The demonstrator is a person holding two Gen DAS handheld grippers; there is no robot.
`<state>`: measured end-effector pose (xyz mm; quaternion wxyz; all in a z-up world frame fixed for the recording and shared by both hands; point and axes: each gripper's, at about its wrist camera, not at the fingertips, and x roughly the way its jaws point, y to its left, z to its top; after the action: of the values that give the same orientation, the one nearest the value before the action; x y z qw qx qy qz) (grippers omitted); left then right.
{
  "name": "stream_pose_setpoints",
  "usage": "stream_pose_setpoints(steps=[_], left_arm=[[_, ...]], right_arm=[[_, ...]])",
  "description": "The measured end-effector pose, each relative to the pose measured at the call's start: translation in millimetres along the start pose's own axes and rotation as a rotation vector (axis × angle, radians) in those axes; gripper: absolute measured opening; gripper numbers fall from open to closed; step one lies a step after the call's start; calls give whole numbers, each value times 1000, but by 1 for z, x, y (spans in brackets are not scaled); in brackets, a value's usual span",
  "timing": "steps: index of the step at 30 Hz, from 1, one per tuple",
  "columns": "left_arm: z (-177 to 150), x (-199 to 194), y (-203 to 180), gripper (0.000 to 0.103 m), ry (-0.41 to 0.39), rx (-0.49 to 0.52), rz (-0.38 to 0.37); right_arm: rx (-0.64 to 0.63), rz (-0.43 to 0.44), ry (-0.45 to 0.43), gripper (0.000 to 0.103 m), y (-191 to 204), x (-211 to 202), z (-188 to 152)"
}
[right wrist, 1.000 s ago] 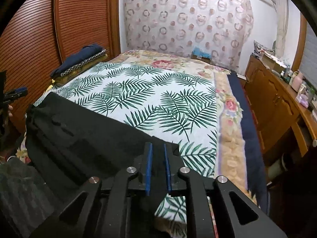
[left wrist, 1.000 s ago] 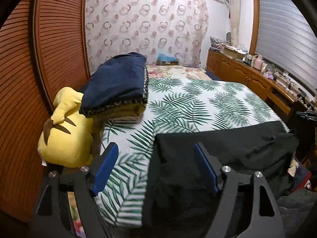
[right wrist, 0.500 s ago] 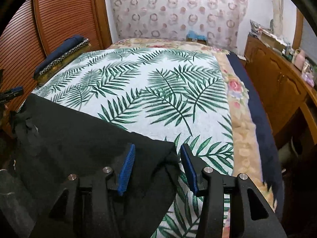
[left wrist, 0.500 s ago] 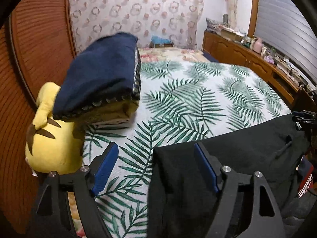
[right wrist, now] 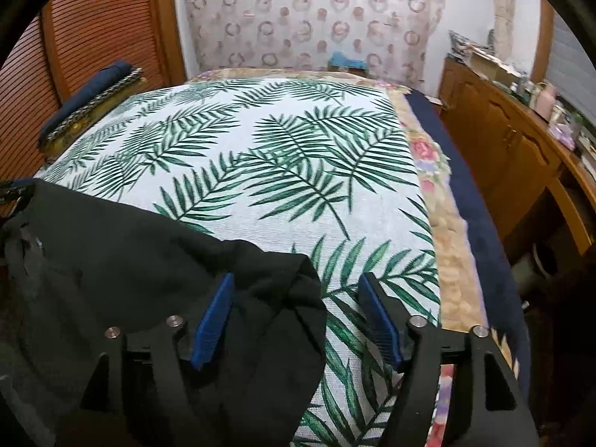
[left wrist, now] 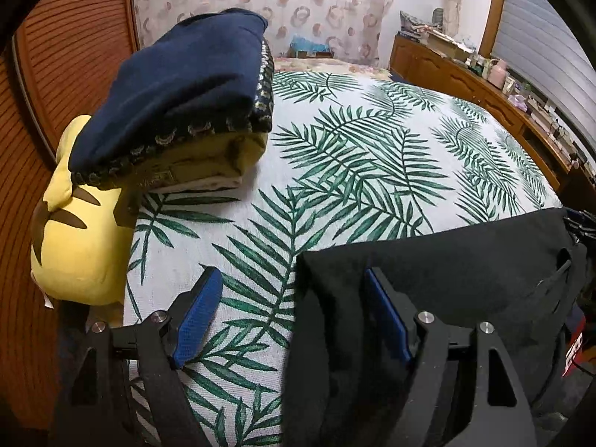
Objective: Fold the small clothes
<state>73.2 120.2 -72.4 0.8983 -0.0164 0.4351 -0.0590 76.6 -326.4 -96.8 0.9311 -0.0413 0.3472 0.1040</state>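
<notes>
Bed (left wrist: 372, 171) with a palm-leaf cover (right wrist: 283, 156), filling most of both views, running far toward a ring-patterned curtain (right wrist: 316, 18). Slatted wooden doors (left wrist: 74, 59) along the left; wooden cabinets (right wrist: 499, 138) with clutter on top along the right. Black garment (left wrist: 465, 260) spread across the near edge of the bed, flat on the leaf cover, its corners reaching both grippers. Stack of folded clothes (left wrist: 178, 89), navy piece on top, at the far left of the bed, just beside a yellow plush toy (left wrist: 78, 231) wedged against the doors. Navy blanket edge (right wrist: 480, 223) and floral border down the right side. Left hand-held gripper (left wrist: 294, 316) wide apart, bare cover under the left blue pad, the garment's left corner between the fingers, not pinched. Right hand-held gripper (right wrist: 298, 316) opening, the garment's bunched right corner lying loose between the pads, its left pad (right wrist: 214, 324) right against the cloth, the right one clear of it over the cover.
</notes>
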Motion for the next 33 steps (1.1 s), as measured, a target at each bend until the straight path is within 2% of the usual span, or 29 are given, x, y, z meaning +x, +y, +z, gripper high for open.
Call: stream_pose_setpoints(steps=[11,13,15,16,18,19,21,23,25,29,33], left_arm=[[1,0,0,79,-4,14,5],[2,0,-1,72,-2,24,-12],[3,-1,-3,58,1,37,-40],[3,-2,-4,55,1,42,-46],[2,-2,-6,43,-5,48,-68],[1,-3,-8,38,-4,47,-79],[-1,-6,-11,17,-2,43,-107],[-4,-10,-16,10,-12,43,-100],[-6,-20,-19,9,-44,23,-95],[-13,-76,-20,9,-204,-78,-151],[-17,-131,-30,8,-325,-94,-195]], right_arm=[[-6,59,13,75,-6,-4,-3],[-17,80,30,73,-6,-3,0],[-46,101,41,60,-3,-2,4],[-59,106,45,57,-1,-2,6],[-83,141,50,34,3,-2,8],[-90,156,53,30,5,-2,8],[-104,170,51,16,8,-4,7],[-93,202,43,11,7,-6,5],[-85,226,15,10,7,-16,2],[-35,242,-90,9,6,-58,3],[-54,265,-179,8,12,-107,10]])
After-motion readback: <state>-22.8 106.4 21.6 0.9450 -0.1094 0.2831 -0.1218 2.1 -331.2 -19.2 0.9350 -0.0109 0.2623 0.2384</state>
